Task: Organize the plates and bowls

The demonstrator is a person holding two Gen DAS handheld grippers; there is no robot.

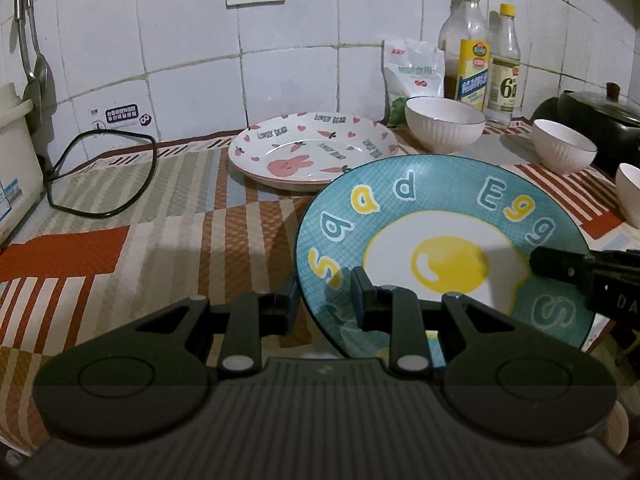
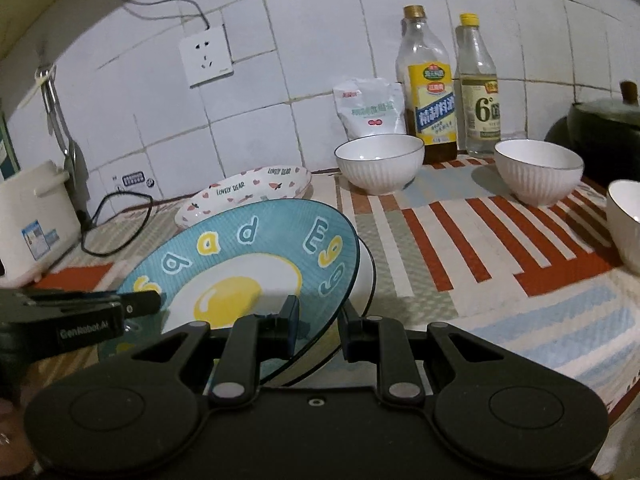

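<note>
A blue plate with a fried-egg print [image 1: 440, 216] [image 2: 256, 240] is tilted up off the counter. My left gripper [image 1: 324, 300] has one finger on each side of its left rim. My right gripper [image 2: 320, 320] straddles its right rim the same way. Each gripper shows in the other's view, the right one [image 1: 560, 268] and the left one [image 2: 136, 304]. A white plate with a pink rabbit print [image 1: 312, 148] [image 2: 248, 192] lies behind. Three white ribbed bowls [image 1: 444, 124] [image 1: 564, 144] [image 1: 630, 194] [image 2: 380, 164] [image 2: 540, 170] [image 2: 626, 224] stand to the right.
Two bottles [image 2: 430, 84] [image 2: 478, 88] and a white bag [image 2: 370, 110] stand at the tiled wall. A dark lidded pot [image 2: 604, 128] is far right. A white appliance [image 2: 36, 220] with a black cable [image 1: 104, 168] is at the left. The cloth-covered counter's front edge [image 2: 624, 396] is near.
</note>
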